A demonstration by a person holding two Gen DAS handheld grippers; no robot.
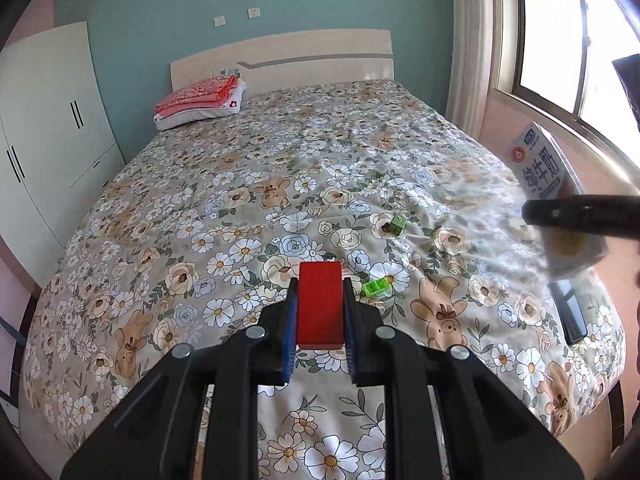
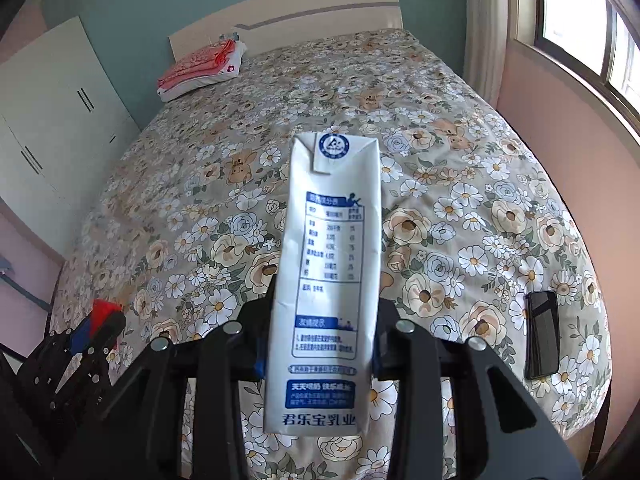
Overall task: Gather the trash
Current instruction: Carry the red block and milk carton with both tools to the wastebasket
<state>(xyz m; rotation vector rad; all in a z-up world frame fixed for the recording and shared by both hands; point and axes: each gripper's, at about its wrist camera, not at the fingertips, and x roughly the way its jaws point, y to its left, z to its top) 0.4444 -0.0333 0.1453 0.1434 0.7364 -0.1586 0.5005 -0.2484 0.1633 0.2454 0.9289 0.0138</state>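
Note:
My left gripper [image 1: 320, 300] is shut on a red block [image 1: 320, 304], held above the flowered bedspread [image 1: 200, 200]. In the right wrist view that same gripper [image 2: 106, 324] with the red block [image 2: 105, 309] shows at lower left. My right gripper [image 2: 320, 344] is shut on a tall white milk carton [image 2: 328, 280] with blue print, held upright over the bed. In the left wrist view the carton [image 1: 544, 164] and a right finger [image 1: 580, 216] appear at the right edge. Two green blocks lie on the bedspread, one [image 1: 376, 287] just right of the red block, another [image 1: 396, 225] farther back.
A dark phone [image 2: 542, 334] lies near the bed's right edge. Folded pink bedding [image 1: 200, 100] sits by the headboard [image 1: 280, 56]. A white wardrobe [image 1: 52, 128] stands on the left, a window [image 1: 560, 40] and pink wall on the right.

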